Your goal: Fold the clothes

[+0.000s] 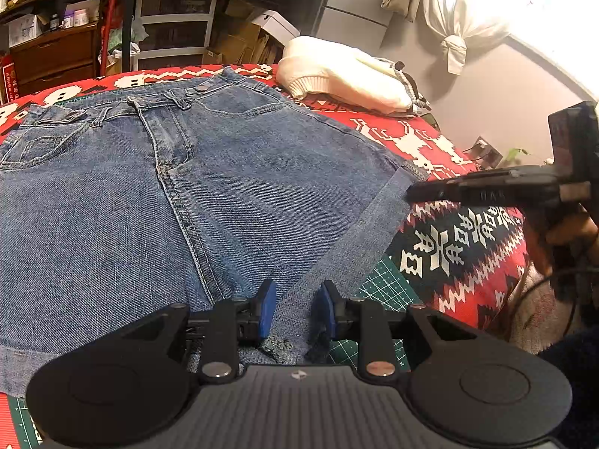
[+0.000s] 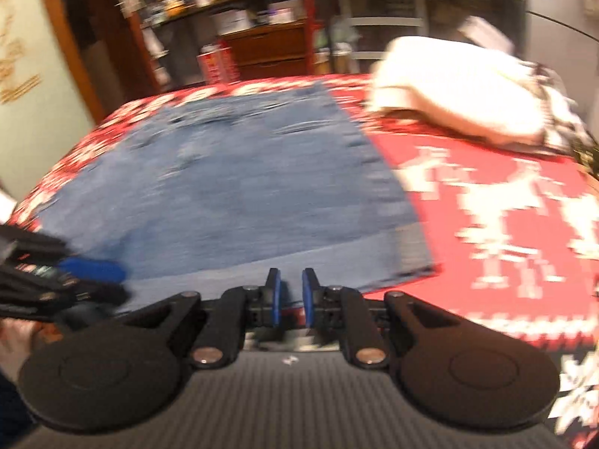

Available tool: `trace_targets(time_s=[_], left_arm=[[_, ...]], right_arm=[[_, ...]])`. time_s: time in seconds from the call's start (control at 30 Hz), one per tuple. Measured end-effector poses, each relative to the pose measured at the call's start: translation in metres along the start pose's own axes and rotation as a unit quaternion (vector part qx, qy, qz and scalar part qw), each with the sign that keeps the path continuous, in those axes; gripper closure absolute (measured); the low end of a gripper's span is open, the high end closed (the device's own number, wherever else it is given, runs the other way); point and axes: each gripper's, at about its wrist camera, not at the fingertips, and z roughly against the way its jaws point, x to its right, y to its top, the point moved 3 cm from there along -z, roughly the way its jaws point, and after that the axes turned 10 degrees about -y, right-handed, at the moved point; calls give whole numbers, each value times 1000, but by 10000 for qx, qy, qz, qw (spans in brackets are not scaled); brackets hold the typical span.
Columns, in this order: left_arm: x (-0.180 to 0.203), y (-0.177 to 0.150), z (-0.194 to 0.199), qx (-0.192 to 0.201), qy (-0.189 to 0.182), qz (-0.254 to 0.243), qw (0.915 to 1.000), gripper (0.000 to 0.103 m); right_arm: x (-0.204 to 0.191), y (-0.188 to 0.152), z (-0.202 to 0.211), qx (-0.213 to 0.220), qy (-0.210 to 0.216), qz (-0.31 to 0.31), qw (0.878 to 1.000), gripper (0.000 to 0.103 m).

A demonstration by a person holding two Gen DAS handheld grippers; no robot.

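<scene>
The denim shorts (image 1: 194,187) lie flat on the red patterned blanket (image 1: 468,232). My left gripper (image 1: 294,308) hovers over their near hem, pads slightly apart, pinching nothing. My right gripper (image 2: 291,297), narrowly parted and empty, hangs at the shorts' right hem corner.

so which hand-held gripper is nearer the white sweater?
Right. The right hand-held gripper hovers at the shorts' right hem, on the white sweater's side; the left hand-held gripper sits at the near hem.
</scene>
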Motion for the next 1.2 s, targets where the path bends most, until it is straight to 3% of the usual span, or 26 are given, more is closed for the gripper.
trace_targets(time_s=[0.23,0.67,1.03,1.1,1.17,1.2], left_arm=[[0,1,-1,-8,7,60,10000,77],[-1,1,-1,-5,-5,80,10000,77],[-1,3,-2,-19,14,128,9999,75],[1,5,-2,-20,-10,144,9999,72],[3,8,-2,-21,-35,158,9999,64],[4,9,0,-7,-46,133,9999,57]], right_arm=[[53,4,7,153,-419,-468,9979,86],[41,10,-9,170,-635,-119,9978,88],[60,-5,4,28,-383,-733,9966,85],[56,-5,9,14,-382,-695,9968,81],[48,-5,12,-46,-330,-565,9978,55],[44,-4,13,-57,-307,-539,9981,51]])
